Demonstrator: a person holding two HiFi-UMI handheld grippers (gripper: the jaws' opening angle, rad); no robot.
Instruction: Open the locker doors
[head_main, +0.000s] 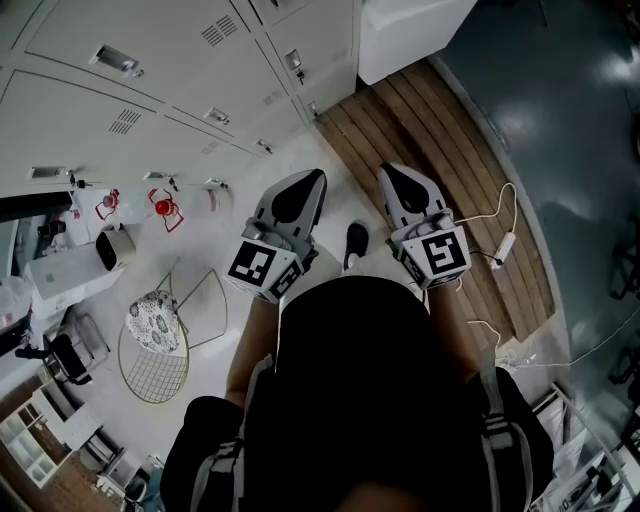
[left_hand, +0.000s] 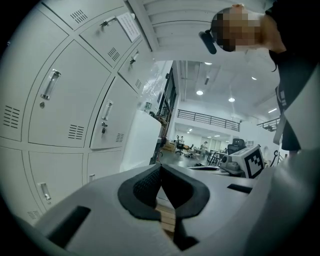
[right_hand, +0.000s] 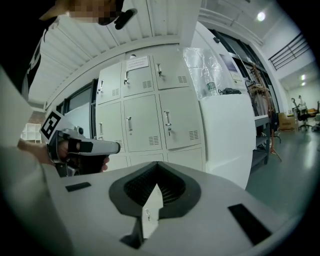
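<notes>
Pointing toward the pale locker doors (head_main: 150, 80), the left claw (head_main: 300, 188) and right claw (head_main: 402, 182) are held side by side, each with its jaws pressed together on nothing; every door in sight is shut, clear of both claws; a paper notice (right_hand: 137, 63) on one upper door is too small to read; the left claw's marker cube (head_main: 258, 268) bears a black-and-white square pattern.

**Clear run to the lockers (head_main: 150, 90)**

Bare floor (head_main: 300, 150) runs up to them, all shut. A white cabinet (head_main: 410, 30) walls off the right end. Cords (head_main: 503, 245) trail across the wooden boards (head_main: 430, 140) on the right; wire racks (head_main: 155, 350) clutter the left.
</notes>
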